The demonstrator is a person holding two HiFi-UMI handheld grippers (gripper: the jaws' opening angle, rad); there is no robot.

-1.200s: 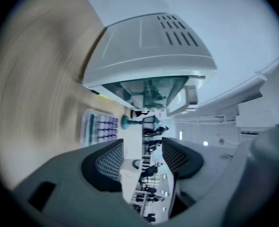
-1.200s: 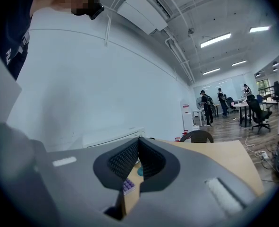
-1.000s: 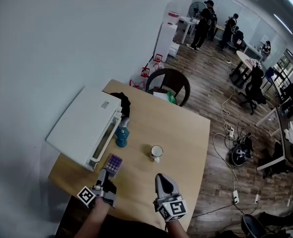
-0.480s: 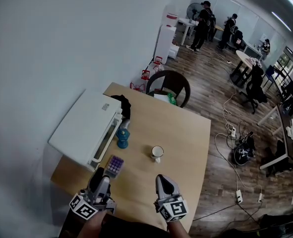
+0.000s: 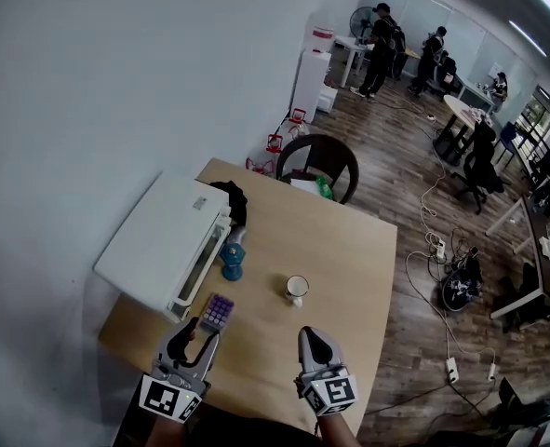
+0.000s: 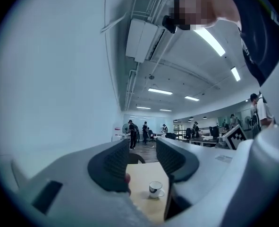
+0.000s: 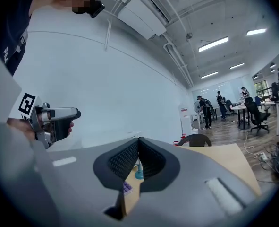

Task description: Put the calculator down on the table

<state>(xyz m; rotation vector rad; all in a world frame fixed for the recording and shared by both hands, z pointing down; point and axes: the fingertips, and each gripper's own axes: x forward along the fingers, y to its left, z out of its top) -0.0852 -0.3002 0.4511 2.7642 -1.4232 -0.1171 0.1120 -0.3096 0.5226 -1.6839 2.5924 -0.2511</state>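
Note:
The purple calculator point(image 5: 217, 311) lies flat on the wooden table point(image 5: 349, 250), near its left front part. My left gripper point(image 5: 196, 335) hangs just short of it and above the table edge. Its jaws are closing, and the left gripper view shows nothing in the gap of that gripper point(image 6: 143, 157). A white mug point(image 6: 154, 189) shows beyond the jaws. My right gripper point(image 5: 308, 335) is held level to the right, and its pads point(image 7: 130, 161) meet with nothing between them. The calculator point(image 7: 126, 187) shows as a small purple patch below them.
A white printer point(image 5: 163, 240) fills the table's left side. A blue bottle point(image 5: 232, 261) stands beside it, and a black object point(image 5: 230, 198) lies further back. The white mug point(image 5: 296, 288) stands mid-table. A dark chair point(image 5: 321, 156) is at the far edge. People stand far off in the room.
My left gripper has drawn back from the calculator toward me, rolled over so its marker faces up, and its jaws have narrowed. The calculator stays on the table. The right gripper has not moved.

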